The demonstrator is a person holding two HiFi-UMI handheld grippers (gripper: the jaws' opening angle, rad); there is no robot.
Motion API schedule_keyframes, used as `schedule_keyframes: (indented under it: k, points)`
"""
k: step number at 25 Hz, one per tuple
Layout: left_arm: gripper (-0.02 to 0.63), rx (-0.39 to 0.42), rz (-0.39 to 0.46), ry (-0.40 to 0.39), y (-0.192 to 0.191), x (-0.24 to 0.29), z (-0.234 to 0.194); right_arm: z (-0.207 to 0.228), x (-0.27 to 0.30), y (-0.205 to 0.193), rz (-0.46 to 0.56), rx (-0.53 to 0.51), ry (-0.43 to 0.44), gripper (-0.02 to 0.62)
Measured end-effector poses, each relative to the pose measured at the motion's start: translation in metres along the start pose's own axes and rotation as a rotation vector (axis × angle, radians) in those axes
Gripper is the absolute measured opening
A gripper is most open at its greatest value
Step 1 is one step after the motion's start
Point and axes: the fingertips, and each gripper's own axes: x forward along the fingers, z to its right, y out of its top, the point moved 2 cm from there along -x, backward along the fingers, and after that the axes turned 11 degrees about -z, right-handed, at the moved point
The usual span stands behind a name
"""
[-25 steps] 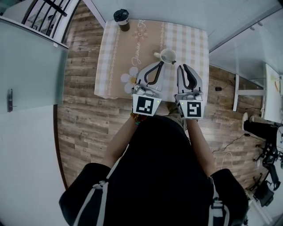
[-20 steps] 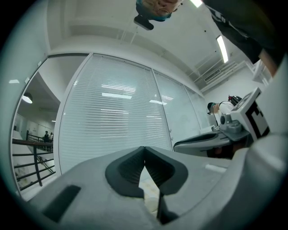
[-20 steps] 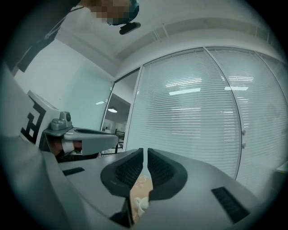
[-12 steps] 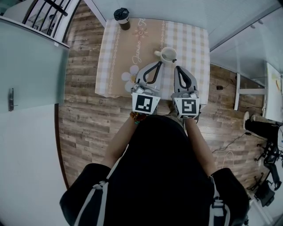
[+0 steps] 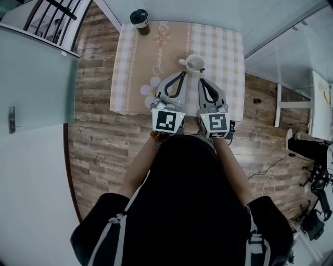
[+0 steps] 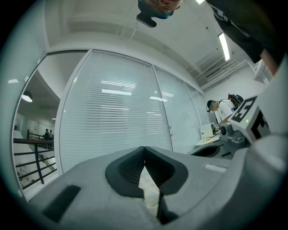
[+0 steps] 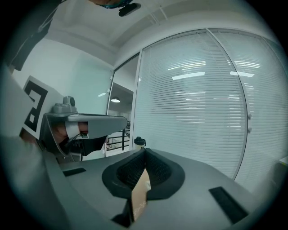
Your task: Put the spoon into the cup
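Right gripper [image 5: 202, 81] closed over table [image 5: 229, 54] edge, near cup [image 5: 195, 63]

I see a checked-cloth table [image 5: 229, 47] on wood-plank floor [image 5: 99, 148]; black railing [image 5: 52, 15] left of the table, blind-covered glass wall [image 6: 117, 121] beyond it.

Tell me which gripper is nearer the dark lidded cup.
Left. In the head view the left gripper lies down-right of the dark lidded cup; the right gripper is farther right.

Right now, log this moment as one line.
left gripper: shut, empty | right gripper: shut, empty | cup: upright on table, ahead of both
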Motion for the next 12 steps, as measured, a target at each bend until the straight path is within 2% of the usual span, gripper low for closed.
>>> schedule_keyframes:
  k: [12]
  points:
    - [0.014,0.004,-0.007,0.007,-0.002,0.001,-0.003,-0.003,0.008,-0.019,-0.053,-0.011,0.023,0.008]
